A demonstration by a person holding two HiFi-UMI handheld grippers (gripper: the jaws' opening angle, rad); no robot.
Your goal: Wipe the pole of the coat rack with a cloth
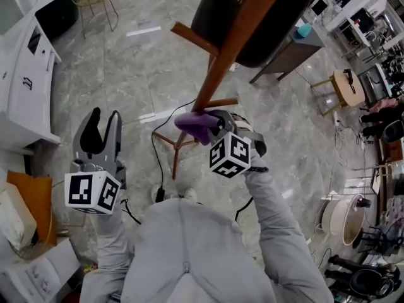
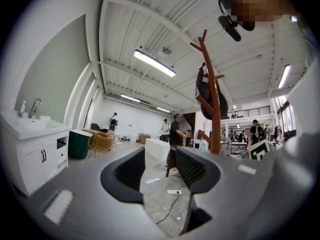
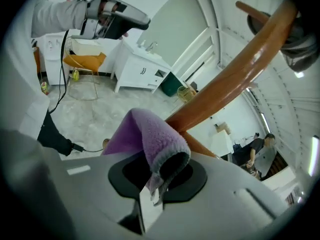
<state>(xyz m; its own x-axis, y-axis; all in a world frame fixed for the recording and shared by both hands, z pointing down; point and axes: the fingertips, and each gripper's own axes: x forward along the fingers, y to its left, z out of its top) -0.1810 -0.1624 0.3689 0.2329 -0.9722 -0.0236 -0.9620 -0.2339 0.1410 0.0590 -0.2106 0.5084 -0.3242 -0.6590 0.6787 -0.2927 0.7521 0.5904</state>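
The wooden coat rack pole point(image 1: 233, 46) rises from its legs on the floor, with a dark bag point(image 1: 268, 17) hanging on it. My right gripper point(image 1: 203, 126) is shut on a purple cloth point(image 1: 194, 125) and presses it against the low part of the pole. In the right gripper view the cloth point(image 3: 145, 136) folds over the jaws against the pole point(image 3: 225, 86). My left gripper point(image 1: 101, 134) stands open and empty to the left, away from the rack. In the left gripper view the rack point(image 2: 212, 104) stands off to the right beyond the open gripper point(image 2: 159, 170).
A black cable point(image 1: 158, 150) and power strip lie on the marble floor by the rack's legs point(image 1: 173, 145). A white cabinet point(image 1: 22, 74) stands at the left, boxes point(image 1: 19, 213) at lower left, a dark table point(image 1: 287, 55) and stools point(image 1: 344, 87) at the right.
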